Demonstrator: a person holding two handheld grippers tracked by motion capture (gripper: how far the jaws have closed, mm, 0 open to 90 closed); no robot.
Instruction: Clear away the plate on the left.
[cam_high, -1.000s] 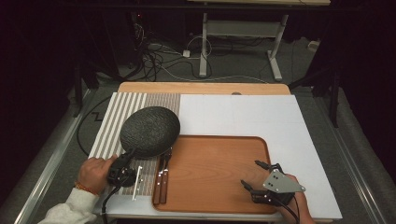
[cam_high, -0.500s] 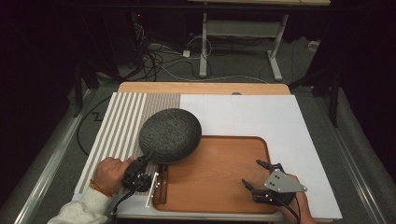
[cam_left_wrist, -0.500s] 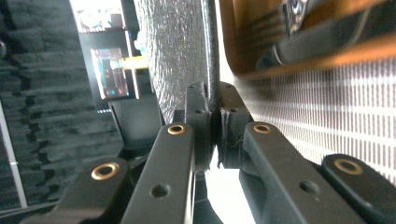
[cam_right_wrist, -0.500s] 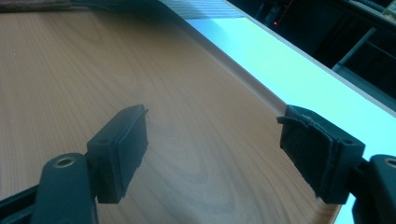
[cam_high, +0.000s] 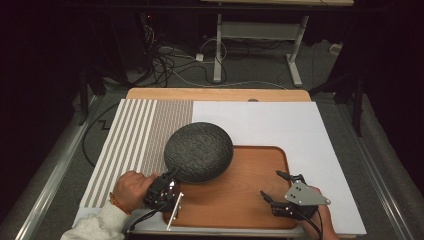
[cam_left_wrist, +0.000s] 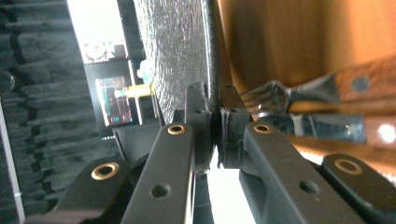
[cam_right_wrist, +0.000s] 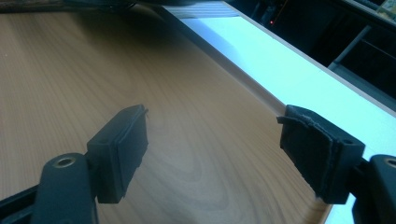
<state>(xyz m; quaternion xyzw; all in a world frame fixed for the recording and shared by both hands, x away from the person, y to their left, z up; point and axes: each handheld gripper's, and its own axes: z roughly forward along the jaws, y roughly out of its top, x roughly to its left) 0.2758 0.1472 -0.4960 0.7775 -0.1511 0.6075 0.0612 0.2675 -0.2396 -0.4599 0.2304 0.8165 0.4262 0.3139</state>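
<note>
Item: dark plate (cam_high: 198, 151), hanging tilted over wooden tray (cam_high: 260, 200), at its ten o'clock. Left gripper (cam_high: 167, 186) jaws clenching its rim; right gripper (cam_high: 276, 192) jaws released. Risk: thin edge-grip slipping, plate dropping onto cutlery (cam_left_wrist: 327, 100).

We see the tray (cam_high: 250, 200) lying at the near middle of the table (cam_high: 280, 125), on the mat (cam_high: 320, 145). The plate (cam_high: 198, 151) is held above the tray's far left corner, partly over the striped mat (cam_high: 135, 135) to its left. The left gripper (cam_high: 167, 186) sits at the plate's near edge, clamped on its rim. A fork (cam_left_wrist: 299, 91) and a knife (cam_left_wrist: 327, 128) lie beneath the plate, side by side. The right gripper (cam_high: 275, 187) hovers over the tray's near right corner.
</note>
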